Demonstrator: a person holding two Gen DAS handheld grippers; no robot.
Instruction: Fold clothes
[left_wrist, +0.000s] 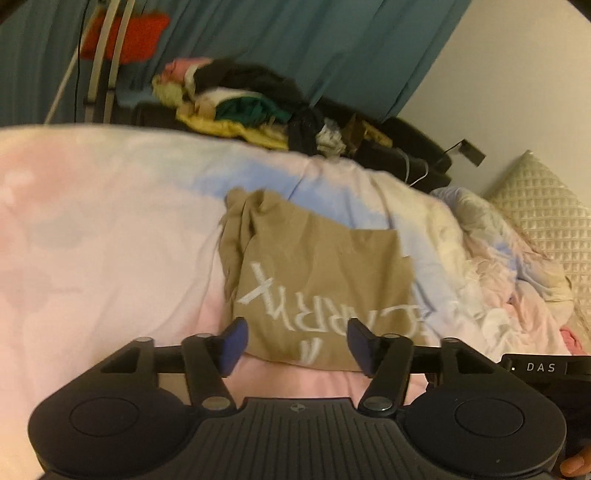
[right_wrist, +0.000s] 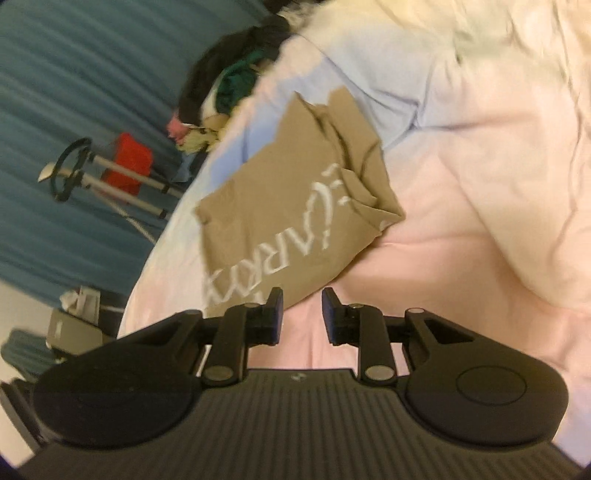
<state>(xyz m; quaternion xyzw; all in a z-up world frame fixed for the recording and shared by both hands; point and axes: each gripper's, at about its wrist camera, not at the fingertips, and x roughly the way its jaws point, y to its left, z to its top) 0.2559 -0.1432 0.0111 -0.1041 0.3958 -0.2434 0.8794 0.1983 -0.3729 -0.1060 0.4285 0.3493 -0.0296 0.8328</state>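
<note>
A tan T-shirt (left_wrist: 317, 266) with white lettering lies partly folded and rumpled on a pastel pink and blue bedspread (left_wrist: 110, 229). My left gripper (left_wrist: 297, 343) is open just above the shirt's near edge and holds nothing. In the right wrist view the same shirt (right_wrist: 291, 206) lies ahead and to the left. My right gripper (right_wrist: 301, 314) is open with a narrow gap, hovering over the pink bedspread (right_wrist: 461, 221) by the shirt's near corner, empty.
A heap of mixed clothes (left_wrist: 251, 107) sits on a dark piece of furniture behind the bed, before a teal curtain (left_wrist: 332, 44). A rumpled duvet (left_wrist: 491, 266) and a quilted pillow (left_wrist: 550, 221) lie at right. A metal stand (right_wrist: 110, 177) and a red item (right_wrist: 129, 162) stand beside the bed.
</note>
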